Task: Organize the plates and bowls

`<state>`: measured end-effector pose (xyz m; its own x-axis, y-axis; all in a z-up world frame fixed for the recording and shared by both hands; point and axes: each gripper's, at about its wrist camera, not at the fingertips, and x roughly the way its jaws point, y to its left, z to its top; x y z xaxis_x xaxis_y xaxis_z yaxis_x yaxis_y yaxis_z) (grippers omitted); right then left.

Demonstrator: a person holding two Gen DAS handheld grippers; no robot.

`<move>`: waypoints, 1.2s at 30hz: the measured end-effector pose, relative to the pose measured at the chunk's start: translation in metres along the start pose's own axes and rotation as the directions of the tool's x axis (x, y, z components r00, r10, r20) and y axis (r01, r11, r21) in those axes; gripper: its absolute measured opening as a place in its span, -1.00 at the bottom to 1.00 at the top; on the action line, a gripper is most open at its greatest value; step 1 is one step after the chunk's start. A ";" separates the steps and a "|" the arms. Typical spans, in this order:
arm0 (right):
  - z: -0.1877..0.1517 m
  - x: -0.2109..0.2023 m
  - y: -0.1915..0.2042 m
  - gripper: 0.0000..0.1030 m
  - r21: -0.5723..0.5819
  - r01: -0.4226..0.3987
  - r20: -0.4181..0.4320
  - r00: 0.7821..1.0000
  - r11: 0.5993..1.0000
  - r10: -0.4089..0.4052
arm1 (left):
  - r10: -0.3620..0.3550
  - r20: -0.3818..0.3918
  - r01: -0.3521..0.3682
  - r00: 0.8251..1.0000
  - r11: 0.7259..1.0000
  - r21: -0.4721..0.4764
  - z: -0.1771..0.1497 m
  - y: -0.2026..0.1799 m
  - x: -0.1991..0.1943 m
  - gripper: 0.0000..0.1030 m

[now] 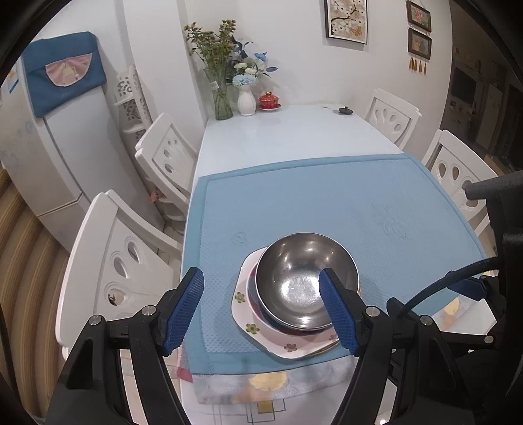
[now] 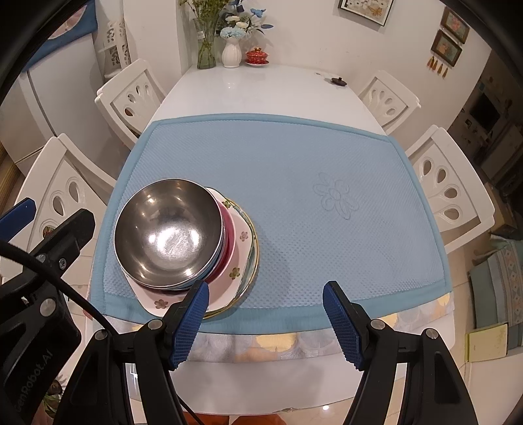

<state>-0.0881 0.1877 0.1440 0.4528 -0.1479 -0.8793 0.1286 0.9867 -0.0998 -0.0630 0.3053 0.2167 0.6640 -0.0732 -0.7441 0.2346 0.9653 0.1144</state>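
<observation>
Both claws, left claw (image 1: 261,314) and right claw (image 2: 266,323), gape empty; "GenRobot.AI" marks the left one's housing (image 2: 29,385).

A white tabletop (image 2: 248,88) runs to a far white wall (image 1: 294,49), its near half covered by a blue mat (image 2: 294,196). White chairs (image 2: 130,94) with cut-out backs stand along both sides. At the far end stand a glass vase of flowers (image 1: 222,98), a white vase (image 1: 246,101) and a red lidded cup (image 1: 269,99). Framed pictures (image 1: 346,19) hang on the wall. A white fridge (image 1: 65,147) with a blue cover stands at the left.
</observation>
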 end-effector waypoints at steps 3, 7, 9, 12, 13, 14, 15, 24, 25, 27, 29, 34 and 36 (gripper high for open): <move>0.002 0.002 0.000 0.35 0.004 0.003 -0.002 1.000 1.000 -0.003 | -0.002 -0.001 0.002 1.000 1.000 0.008 0.002 -0.001 0.003 0.38; 0.003 0.005 0.000 0.35 0.010 0.006 -0.007 1.000 1.000 -0.006 | -0.008 -0.006 0.008 1.000 1.000 0.015 0.005 -0.002 0.007 0.38; 0.004 0.006 0.000 0.35 0.013 0.008 -0.011 1.000 1.000 -0.008 | -0.015 -0.010 0.015 1.000 1.000 0.016 0.007 -0.002 0.009 0.38; 0.006 0.008 0.001 0.35 0.016 0.015 -0.012 1.000 1.000 -0.015 | -0.022 -0.011 0.022 1.000 1.000 0.018 0.007 -0.002 0.012 0.38; 0.006 0.008 0.001 0.35 0.018 0.017 -0.013 1.000 1.000 -0.016 | -0.026 -0.012 0.026 1.000 0.999 0.020 0.008 -0.002 0.014 0.38; 0.007 0.009 0.001 0.35 0.019 0.018 -0.014 1.000 1.000 -0.017 | -0.030 -0.014 0.030 0.999 0.999 0.022 0.008 -0.002 0.015 0.38; 0.007 0.010 0.002 0.35 0.022 0.019 -0.016 1.000 1.000 -0.019 | -0.034 -0.017 0.034 0.999 0.999 0.023 0.008 -0.002 0.016 0.38; 0.006 0.016 0.003 0.35 0.050 0.014 -0.027 1.000 0.999 -0.013 | -0.057 -0.032 0.057 0.998 0.998 0.026 0.007 0.004 0.023 0.38; 0.006 0.017 0.004 0.35 0.050 0.014 -0.028 1.000 0.999 -0.013 | -0.056 -0.032 0.057 0.998 0.998 0.026 0.008 0.004 0.023 0.38; 0.006 0.017 0.006 0.35 0.049 0.011 -0.029 1.000 0.999 -0.010 | -0.058 -0.035 0.059 0.998 0.998 0.023 0.008 0.006 0.023 0.38; 0.006 0.018 0.008 0.35 0.046 0.010 -0.028 1.000 0.999 -0.009 | -0.063 -0.037 0.064 0.997 0.998 0.021 0.007 0.008 0.024 0.38; 0.005 0.018 0.011 0.35 0.048 0.008 -0.030 1.000 0.999 -0.007 | -0.068 -0.040 0.069 0.997 0.997 0.018 0.008 0.009 0.026 0.38; 0.005 0.018 0.010 0.35 0.049 0.009 -0.032 0.999 0.999 -0.008 | -0.066 -0.034 0.067 0.997 0.998 0.018 0.008 0.009 0.027 0.38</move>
<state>-0.0737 0.1948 0.1296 0.4237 -0.1535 -0.8927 0.1760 0.9807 -0.0851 -0.0376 0.3099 0.2032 0.6228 -0.1281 -0.7718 0.2913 0.9536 0.0767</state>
